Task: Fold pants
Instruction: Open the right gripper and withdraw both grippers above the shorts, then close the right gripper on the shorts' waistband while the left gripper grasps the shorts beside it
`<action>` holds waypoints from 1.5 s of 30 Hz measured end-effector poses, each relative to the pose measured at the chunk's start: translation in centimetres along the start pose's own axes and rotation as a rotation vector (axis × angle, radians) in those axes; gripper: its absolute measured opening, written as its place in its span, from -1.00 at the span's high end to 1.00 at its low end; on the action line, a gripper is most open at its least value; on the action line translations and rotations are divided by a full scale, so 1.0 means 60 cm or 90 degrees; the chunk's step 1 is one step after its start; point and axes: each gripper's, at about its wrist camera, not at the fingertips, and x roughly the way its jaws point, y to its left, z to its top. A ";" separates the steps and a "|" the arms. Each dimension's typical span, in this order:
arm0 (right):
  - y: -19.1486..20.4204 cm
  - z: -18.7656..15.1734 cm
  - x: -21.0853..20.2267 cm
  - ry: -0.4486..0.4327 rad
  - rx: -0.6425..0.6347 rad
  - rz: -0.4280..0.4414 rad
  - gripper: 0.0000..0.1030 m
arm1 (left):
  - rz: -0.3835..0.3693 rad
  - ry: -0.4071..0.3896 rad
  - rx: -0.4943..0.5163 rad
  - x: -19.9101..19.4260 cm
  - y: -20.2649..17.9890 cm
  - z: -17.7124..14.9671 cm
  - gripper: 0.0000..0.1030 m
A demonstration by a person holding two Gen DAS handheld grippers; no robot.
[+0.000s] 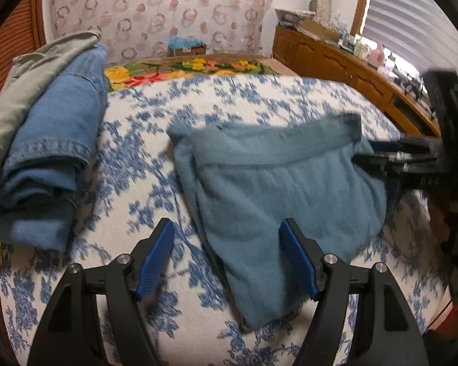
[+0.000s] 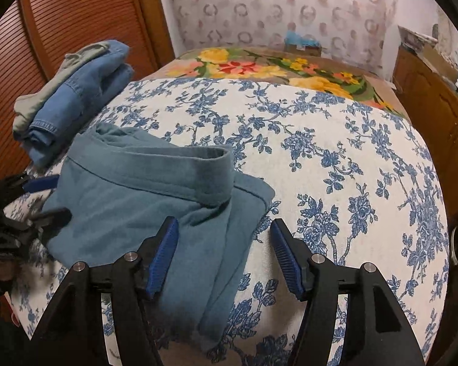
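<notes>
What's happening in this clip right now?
A person with a gripper in each hand is folding teal pants on a bed with a blue floral bedspread. The pants lie folded. The left gripper and right gripper are both open, holding nothing. Folded jeans sit stacked off to the side.

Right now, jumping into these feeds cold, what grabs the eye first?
The folded teal pants in the middle of the blue-flowered bedspread, waistband on top. Both grippers stand open at their near edge, the left gripper and the right gripper. A stack of folded jeans sits at the bed's far left.
</notes>
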 end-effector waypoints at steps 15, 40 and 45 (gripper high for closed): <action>-0.005 0.015 0.011 -0.008 -0.003 0.015 -0.25 | -0.005 0.001 -0.051 0.035 0.041 0.046 -0.41; 0.009 0.014 0.020 -0.028 -0.033 0.046 0.39 | -0.110 0.000 -0.121 0.055 0.056 0.056 -0.02; 0.005 0.012 0.018 -0.028 -0.030 0.062 0.64 | -0.117 -0.011 -0.106 0.052 0.045 0.057 0.43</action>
